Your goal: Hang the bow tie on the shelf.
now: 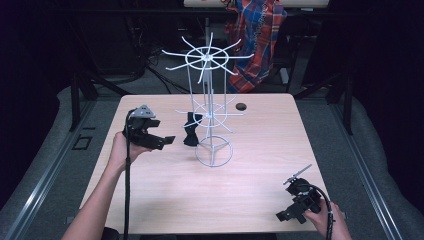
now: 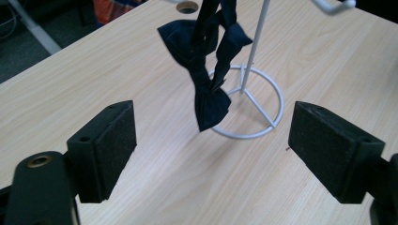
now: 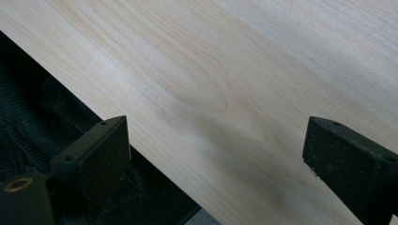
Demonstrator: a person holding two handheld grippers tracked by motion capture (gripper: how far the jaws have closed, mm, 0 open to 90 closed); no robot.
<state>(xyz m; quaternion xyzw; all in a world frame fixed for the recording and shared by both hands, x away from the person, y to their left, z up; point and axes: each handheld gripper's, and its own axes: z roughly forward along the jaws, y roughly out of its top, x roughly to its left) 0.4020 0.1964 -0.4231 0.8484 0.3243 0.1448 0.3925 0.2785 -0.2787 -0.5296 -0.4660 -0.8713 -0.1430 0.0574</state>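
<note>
A white wire rack [image 1: 206,59] with spoked tiers stands mid-table on a ring base [image 1: 214,152]. A dark navy bow tie [image 1: 191,131] hangs from a lower spoke on the rack's left side. My left gripper [image 1: 167,141] is held just left of the tie, apart from it. In the left gripper view its jaws stand wide open [image 2: 218,140], with the bow tie [image 2: 206,89] dangling beyond them in front of the ring base [image 2: 277,101]. My right gripper [image 1: 286,216] rests near the table's front right corner, open [image 3: 213,154] over bare wood with nothing between its jaws.
The light wooden table [image 1: 260,165] has a round cable hole [image 1: 241,106] behind the rack. A plaid cloth [image 1: 257,30] hangs beyond the far edge. Dark floor and metal rails surround the table.
</note>
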